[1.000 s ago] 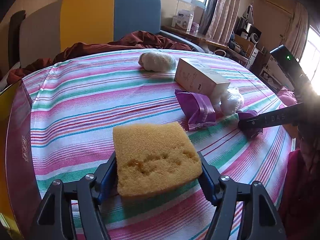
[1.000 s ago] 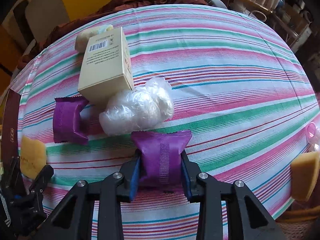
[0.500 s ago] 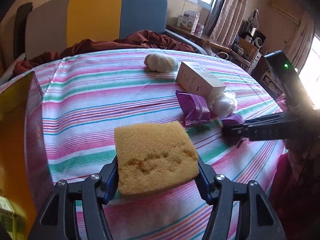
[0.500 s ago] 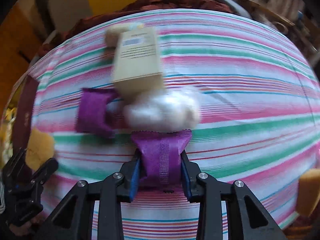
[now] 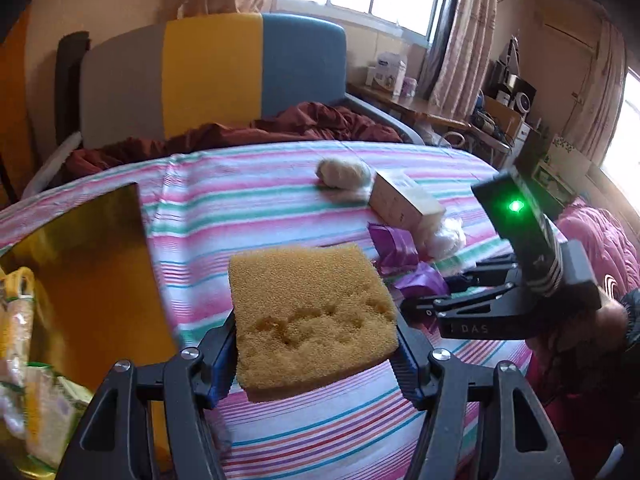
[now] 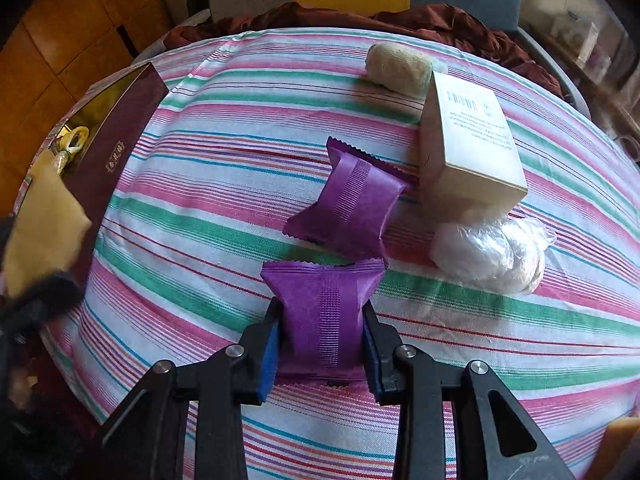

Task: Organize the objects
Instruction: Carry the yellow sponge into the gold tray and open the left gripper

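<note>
Left tongs [image 5: 316,344] clamp the yellow sponge [image 5: 310,316], held above the striped desk [image 6: 240,184] beside the open box [image 6: 116,140] at far left. Right tongs [image 6: 320,340] pinch 1 purple packet [image 6: 324,312]; a 2nd purple packet [image 6: 352,204] lies just beyond, near the carton [image 6: 468,152].

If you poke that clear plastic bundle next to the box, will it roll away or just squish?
The plastic bundle would probably squish first: its wrap looks thin, crinkled and loose. It might wobble rather than roll far, since its shape is lumpy and it sits against the box. It looks light, so a small push would likely slide it on the striped cloth.
</note>
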`<state>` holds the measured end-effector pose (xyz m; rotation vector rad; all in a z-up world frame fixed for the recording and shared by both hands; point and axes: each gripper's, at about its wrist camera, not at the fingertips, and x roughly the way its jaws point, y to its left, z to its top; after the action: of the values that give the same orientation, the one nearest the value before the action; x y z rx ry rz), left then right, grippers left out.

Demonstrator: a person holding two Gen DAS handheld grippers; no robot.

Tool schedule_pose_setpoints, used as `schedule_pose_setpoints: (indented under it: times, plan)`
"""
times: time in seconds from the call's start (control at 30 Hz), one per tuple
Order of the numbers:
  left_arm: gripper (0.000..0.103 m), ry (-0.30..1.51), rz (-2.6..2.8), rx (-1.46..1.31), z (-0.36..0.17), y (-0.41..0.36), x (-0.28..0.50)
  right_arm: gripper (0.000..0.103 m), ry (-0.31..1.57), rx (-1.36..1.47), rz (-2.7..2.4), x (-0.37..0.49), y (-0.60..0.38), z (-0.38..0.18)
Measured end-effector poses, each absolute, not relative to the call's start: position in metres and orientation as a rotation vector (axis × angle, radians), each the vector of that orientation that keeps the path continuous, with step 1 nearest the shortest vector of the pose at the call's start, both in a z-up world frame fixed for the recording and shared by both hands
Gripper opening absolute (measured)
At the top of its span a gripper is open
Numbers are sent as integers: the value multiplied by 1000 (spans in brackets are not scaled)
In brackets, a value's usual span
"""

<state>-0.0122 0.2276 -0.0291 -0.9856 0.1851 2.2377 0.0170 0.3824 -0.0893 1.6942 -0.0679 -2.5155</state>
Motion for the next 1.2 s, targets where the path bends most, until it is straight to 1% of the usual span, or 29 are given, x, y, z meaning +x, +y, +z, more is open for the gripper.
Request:
schedule_pose_setpoints:
  times: [0.27, 0.43, 0.73, 0.93, 1.2]
  plan:
    - [66, 162, 2377, -940, -6, 184, -17, 38, -81, 1684, -2537, 23, 385, -89]
    - [66, 149, 2440, -914, 4, 161, -18, 38, 46, 1662, -2570, 25, 374, -88]
    - [66, 90, 2504, -953, 0, 125, -26, 37, 80, 1640, -2584, 26, 374, -88]
    - [66, -77, 2547, -991, 6, 71, -43, 37, 123, 1629, -2595, 24, 369, -90]
    - [66, -216, 2734, -1042, 1, -20, -60, 37, 175, 1620, -2604, 24, 365, -90]
